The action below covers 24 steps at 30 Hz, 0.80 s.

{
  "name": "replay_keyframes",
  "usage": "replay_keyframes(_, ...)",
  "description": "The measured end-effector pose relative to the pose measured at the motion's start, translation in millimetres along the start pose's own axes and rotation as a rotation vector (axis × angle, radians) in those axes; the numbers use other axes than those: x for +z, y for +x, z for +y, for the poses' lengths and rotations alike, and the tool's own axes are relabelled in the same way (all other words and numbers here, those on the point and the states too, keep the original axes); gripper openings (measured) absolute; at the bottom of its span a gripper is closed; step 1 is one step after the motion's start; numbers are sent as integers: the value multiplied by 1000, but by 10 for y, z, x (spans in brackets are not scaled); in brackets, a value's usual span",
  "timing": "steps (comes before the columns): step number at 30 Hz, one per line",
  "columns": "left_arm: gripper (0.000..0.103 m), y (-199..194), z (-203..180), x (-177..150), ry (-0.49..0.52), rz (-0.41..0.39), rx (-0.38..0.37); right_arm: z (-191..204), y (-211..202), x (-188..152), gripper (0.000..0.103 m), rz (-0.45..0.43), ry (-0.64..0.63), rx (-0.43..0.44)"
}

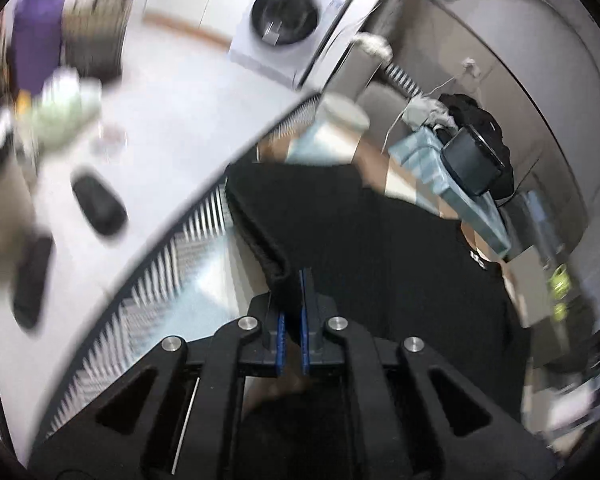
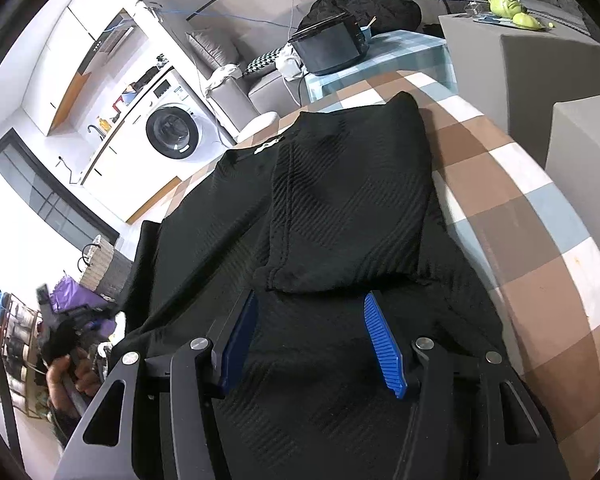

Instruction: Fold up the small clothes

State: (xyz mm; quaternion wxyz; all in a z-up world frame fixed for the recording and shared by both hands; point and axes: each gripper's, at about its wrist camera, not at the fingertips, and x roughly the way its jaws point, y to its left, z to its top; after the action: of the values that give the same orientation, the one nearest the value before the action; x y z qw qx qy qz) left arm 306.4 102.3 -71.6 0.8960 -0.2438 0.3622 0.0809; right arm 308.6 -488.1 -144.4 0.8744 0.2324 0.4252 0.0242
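Note:
A black ribbed sweater (image 2: 340, 200) lies spread on a table with a brown, white and blue checked cloth (image 2: 540, 240); one sleeve is folded across its body. My left gripper (image 1: 293, 282) is shut on a thick hemmed edge of the sweater (image 1: 380, 240) at the table's side, with the fabric pinched between its blue pads. In the right wrist view that edge hangs off the table's left side, where a hand (image 2: 66, 372) holds the blurred left gripper. My right gripper (image 2: 311, 300) stands open just over the sweater's lower part, in front of the folded sleeve's cuff, with nothing pinched.
A washing machine (image 2: 172, 132) stands by the far wall. A black box-like appliance (image 2: 332, 52) sits on a small blue-checked table behind the sweater. Grey blocks (image 2: 512, 64) with a green head-shaped mug (image 2: 508, 4) stand at the right. Dark slippers (image 1: 98, 204) lie on the floor.

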Motion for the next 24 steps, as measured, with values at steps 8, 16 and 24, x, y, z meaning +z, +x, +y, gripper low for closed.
replay_keyframes(8,3,-231,-1501,7,511,-108,-173,-65,-135,-7,57,-20,17,-14)
replay_keyframes(16,66,191,-1993,-555,578,166,-432,-204,-317,3,57,-51,47,-60)
replay_keyframes(24,73,216,-1150,-381,413,140,-282,-268,-293,7,60,-39,53,-65)
